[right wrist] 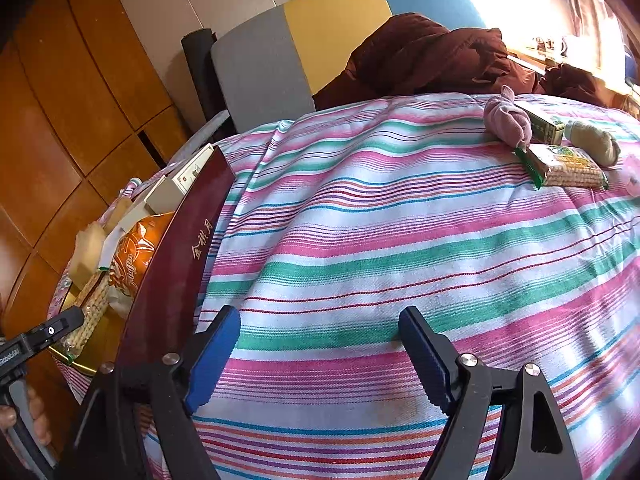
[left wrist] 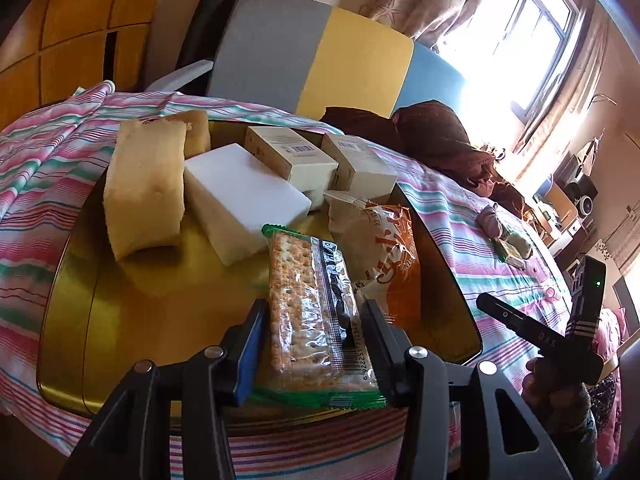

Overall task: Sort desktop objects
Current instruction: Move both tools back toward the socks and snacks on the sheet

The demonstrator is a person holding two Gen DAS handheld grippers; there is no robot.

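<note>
A gold tin (left wrist: 160, 300) lies on the striped cloth and holds a yellow sponge (left wrist: 144, 188), a white block (left wrist: 240, 200), two cream boxes (left wrist: 292, 156) and an orange snack bag (left wrist: 396, 248). My left gripper (left wrist: 316, 340) is shut on a clear cracker packet (left wrist: 308, 280) over the tin's near edge. Seen from the right wrist, the tin's dark red wall (right wrist: 180, 260) is at the left. My right gripper (right wrist: 320, 344) stands open over bare cloth. Far right lie a second cracker packet (right wrist: 568, 170), a pink sock (right wrist: 508, 120), a green box (right wrist: 546, 126) and a beige sock (right wrist: 596, 144).
The striped cloth (right wrist: 400, 240) covers a bed. A grey, yellow and blue headboard (left wrist: 320, 52) and a brown blanket (right wrist: 420, 56) lie behind. Wooden cupboards (right wrist: 60, 120) stand at the left. A hand (right wrist: 36, 412) holds the left gripper's handle.
</note>
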